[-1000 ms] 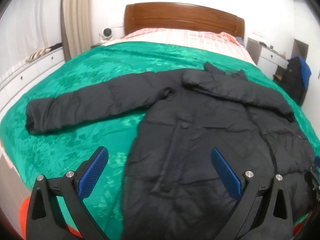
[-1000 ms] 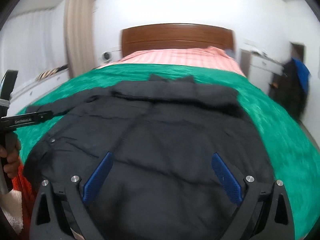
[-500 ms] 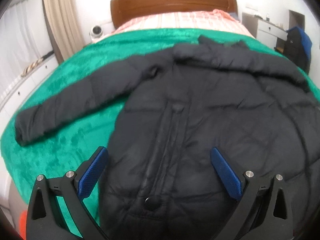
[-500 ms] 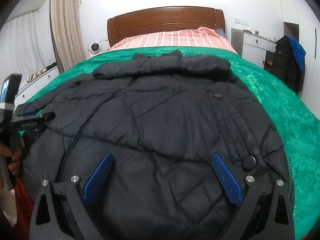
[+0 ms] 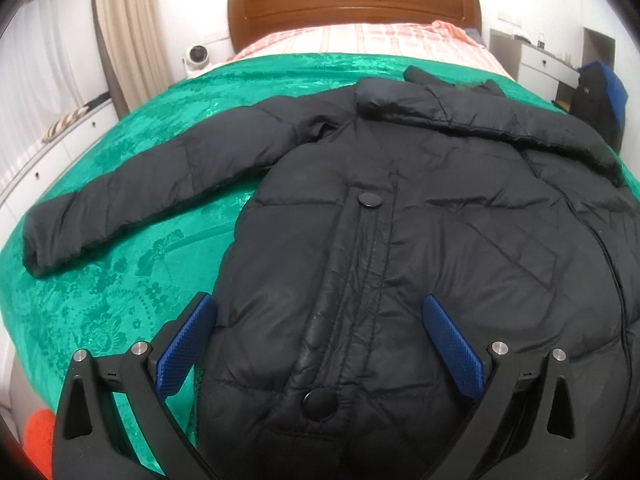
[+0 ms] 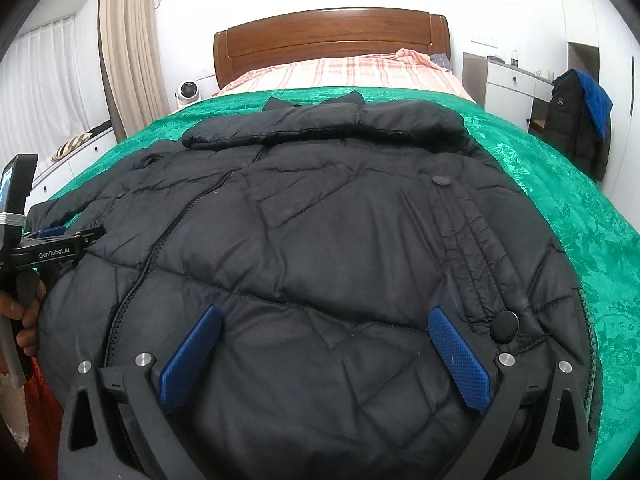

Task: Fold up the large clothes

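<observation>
With the coat (image 5: 400, 240) lying flat on the bed (image 5: 120, 288) and both claws, left (image 5: 320, 340) and right (image 6: 324, 352), spread over its hem, bite deep into the padding, level, before folding.

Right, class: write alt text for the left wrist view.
A black puffer jacket lies flat on a green bedspread, one sleeve stretched out to the left. The open left gripper hovers over its hem.

The black jacket's (image 5: 400, 240) hem lies hidden beneath both grippers; its right sleeve is cut off.
</observation>
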`<state>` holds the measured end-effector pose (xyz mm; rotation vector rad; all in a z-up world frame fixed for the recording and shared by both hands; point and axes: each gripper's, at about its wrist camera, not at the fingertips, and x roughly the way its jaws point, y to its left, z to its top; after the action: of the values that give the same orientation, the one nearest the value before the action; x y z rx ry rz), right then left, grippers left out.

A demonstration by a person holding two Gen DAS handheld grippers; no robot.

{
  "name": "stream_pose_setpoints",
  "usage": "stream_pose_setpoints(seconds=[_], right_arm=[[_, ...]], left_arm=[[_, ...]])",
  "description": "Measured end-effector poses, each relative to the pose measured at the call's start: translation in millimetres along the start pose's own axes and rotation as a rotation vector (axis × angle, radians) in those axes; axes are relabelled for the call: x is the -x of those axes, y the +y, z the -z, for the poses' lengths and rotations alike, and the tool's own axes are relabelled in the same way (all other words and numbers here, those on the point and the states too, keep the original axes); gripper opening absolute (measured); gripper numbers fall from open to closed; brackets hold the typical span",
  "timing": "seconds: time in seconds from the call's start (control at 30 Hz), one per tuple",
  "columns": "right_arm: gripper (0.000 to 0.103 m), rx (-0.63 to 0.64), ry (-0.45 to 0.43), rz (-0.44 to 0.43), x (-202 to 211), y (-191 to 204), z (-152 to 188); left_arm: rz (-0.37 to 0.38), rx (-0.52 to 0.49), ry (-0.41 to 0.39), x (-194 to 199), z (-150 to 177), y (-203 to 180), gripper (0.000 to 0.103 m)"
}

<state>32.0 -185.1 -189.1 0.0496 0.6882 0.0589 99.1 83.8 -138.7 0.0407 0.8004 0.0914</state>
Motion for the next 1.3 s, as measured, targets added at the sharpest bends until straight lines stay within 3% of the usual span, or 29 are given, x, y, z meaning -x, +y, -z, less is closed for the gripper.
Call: stream_pose_setpoints(seconds=[0.57,1.0,1.3], right_arm=[[0.102,0.006,0.002,0.006,-1.4,1.6,1.2],[0.102,0.008,0.002,0.009,-1.4,0.1,2.3],[0.103,0.009,0.002,0.009,-1.3,0.6,1.9]], left_arm=[[-0.005,0.008,0.026,-0.5,-3.8,2.7,0.103],[0.037,0.093,0.015,23.6,-23.1,22.4,0.103],[0.027,0.136,0.007,30.3,-29.9,38.4,0.103]])
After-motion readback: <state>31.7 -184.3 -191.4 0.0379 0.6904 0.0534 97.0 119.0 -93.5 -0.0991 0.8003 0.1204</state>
